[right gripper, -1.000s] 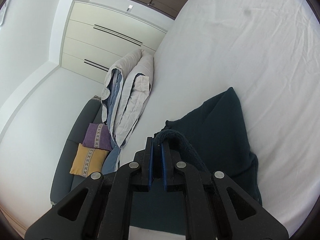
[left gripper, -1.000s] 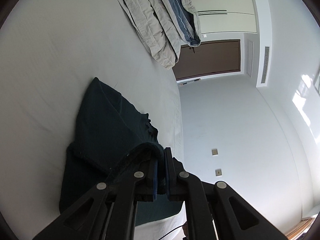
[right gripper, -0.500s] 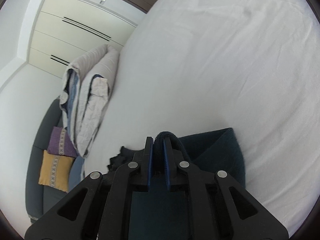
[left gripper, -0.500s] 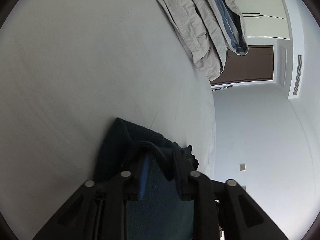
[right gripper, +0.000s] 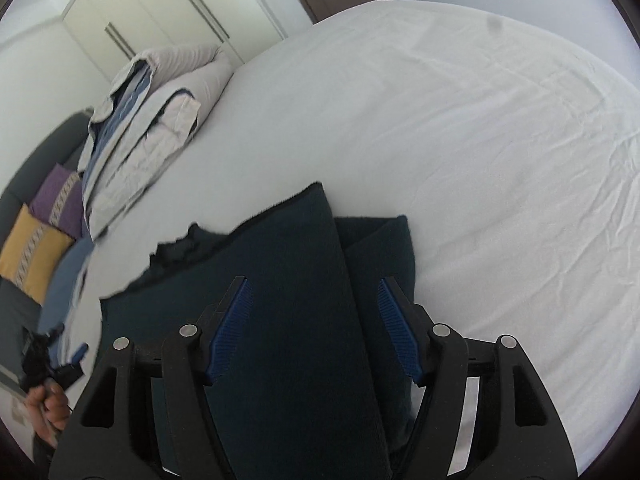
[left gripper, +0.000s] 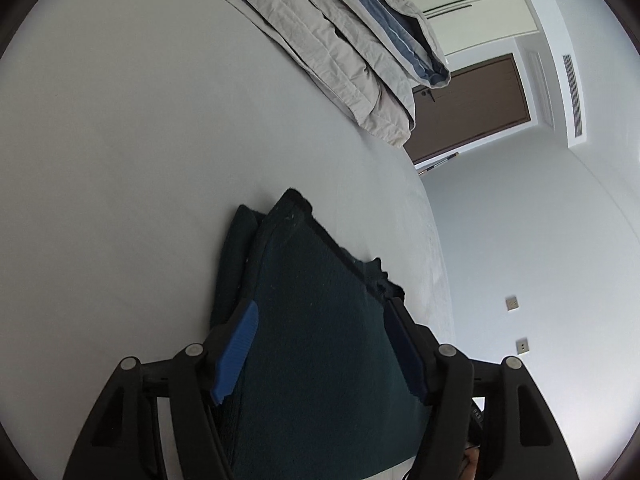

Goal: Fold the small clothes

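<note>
A dark teal garment [left gripper: 316,320] lies folded in layers on the white bed sheet [left gripper: 140,160]. It also shows in the right wrist view [right gripper: 288,300], with a second folded layer to its right. My left gripper [left gripper: 320,320] is open, its blue-padded fingers spread on either side of the cloth, holding nothing. My right gripper [right gripper: 314,292] is open too, fingers spread over the same garment, holding nothing.
A folded grey and blue duvet [left gripper: 352,40] lies at the far end of the bed, also in the right wrist view [right gripper: 152,120]. Purple and yellow cushions [right gripper: 36,240] sit on a dark sofa. A brown door [left gripper: 476,108] and wardrobe stand beyond.
Both grippers were shut on an edge of the garment, carried it over and laid it down. Both have now opened and let go; the cloth lies flat and folded.
</note>
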`<action>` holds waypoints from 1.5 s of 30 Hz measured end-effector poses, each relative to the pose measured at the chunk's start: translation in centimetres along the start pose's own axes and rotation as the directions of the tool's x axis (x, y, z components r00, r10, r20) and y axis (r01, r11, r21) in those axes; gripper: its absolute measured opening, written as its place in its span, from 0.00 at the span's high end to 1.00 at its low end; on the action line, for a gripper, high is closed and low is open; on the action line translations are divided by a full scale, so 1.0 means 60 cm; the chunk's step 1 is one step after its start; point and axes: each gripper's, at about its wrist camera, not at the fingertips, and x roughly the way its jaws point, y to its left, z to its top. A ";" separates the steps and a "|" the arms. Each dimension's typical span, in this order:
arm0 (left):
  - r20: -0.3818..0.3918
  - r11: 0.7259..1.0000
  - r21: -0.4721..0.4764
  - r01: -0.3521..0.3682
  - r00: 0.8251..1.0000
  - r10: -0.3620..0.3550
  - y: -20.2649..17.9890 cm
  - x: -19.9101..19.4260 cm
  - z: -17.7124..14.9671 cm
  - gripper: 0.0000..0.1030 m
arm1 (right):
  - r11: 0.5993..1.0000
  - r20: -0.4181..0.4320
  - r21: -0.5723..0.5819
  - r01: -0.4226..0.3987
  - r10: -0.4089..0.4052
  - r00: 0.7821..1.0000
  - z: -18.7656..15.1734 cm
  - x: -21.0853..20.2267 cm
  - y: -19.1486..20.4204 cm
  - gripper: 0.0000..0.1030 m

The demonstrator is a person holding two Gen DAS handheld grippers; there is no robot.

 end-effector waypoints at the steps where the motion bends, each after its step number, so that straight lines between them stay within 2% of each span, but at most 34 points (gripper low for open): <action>1: -0.003 1.000 0.021 -0.018 1.000 0.018 -0.001 -0.005 -0.014 0.34 | 0.999 -0.009 -0.029 0.031 -0.032 0.999 -0.011 -0.002 0.006 0.38; 4: -0.012 0.994 0.077 -0.073 0.997 0.074 -0.001 -0.016 -0.056 0.34 | 0.989 -0.018 -0.085 0.121 -0.123 0.992 -0.039 -0.005 0.005 0.39; 6: -0.009 0.986 0.122 -0.113 0.993 0.115 -0.002 -0.022 -0.079 0.34 | 0.988 -0.039 -0.085 0.126 -0.130 0.991 -0.056 -0.005 -0.005 0.42; 8: -0.020 0.979 0.147 -0.145 0.989 0.149 0.003 -0.021 -0.097 0.34 | 0.991 -0.071 -0.070 0.115 -0.120 0.990 -0.071 -0.004 -0.019 0.63; 11: -0.024 0.973 0.148 -0.178 0.983 0.183 0.018 -0.021 -0.113 0.35 | 0.995 -0.065 -0.054 0.089 -0.092 0.994 -0.082 -0.009 -0.024 0.79; 14: -0.018 0.970 0.159 -0.186 0.981 0.191 0.021 -0.024 -0.120 0.35 | 0.993 -0.045 -0.064 0.095 -0.098 0.994 -0.092 -0.032 -0.031 0.86; 21: -0.008 0.945 0.233 -0.231 0.971 0.239 0.006 -0.016 -0.132 0.35 | 0.994 -0.018 -0.032 0.106 -0.107 0.994 -0.099 -0.061 -0.037 0.87; 24: -0.005 0.938 0.250 -0.240 0.969 0.249 0.005 -0.015 -0.135 0.35 | 0.997 -0.036 0.007 0.081 -0.081 0.996 -0.099 -0.063 -0.045 0.83; 26: -0.007 0.937 0.252 -0.243 0.968 0.252 0.006 -0.013 -0.136 0.35 | 0.998 -0.027 0.019 0.054 -0.054 0.998 -0.099 -0.071 -0.049 0.74; 31: -0.003 0.932 0.258 -0.254 0.965 0.264 0.004 -0.011 -0.138 0.35 | 0.999 -0.010 0.004 0.033 -0.033 0.999 -0.098 -0.086 -0.052 0.74; 36: 0.001 0.928 0.264 -0.264 0.962 0.274 0.001 -0.010 -0.140 0.35 | 0.998 0.017 -0.031 0.058 -0.057 0.998 -0.092 -0.088 -0.042 0.74; 42: 0.005 0.926 0.266 -0.267 0.961 0.276 0.000 -0.009 -0.141 0.35 | 0.998 0.059 -0.019 0.066 -0.065 0.996 -0.060 -0.087 -0.039 0.74; 44: 0.008 0.924 0.271 -0.271 0.960 0.279 -0.001 -0.007 -0.142 0.34 | 0.997 0.049 -0.052 0.050 -0.048 0.998 -0.049 -0.079 -0.026 0.74; 45: 0.010 0.922 0.274 -0.272 0.960 0.281 -0.001 -0.005 -0.142 0.34 | 0.996 0.015 -0.074 0.049 -0.048 0.999 -0.045 -0.066 -0.018 0.74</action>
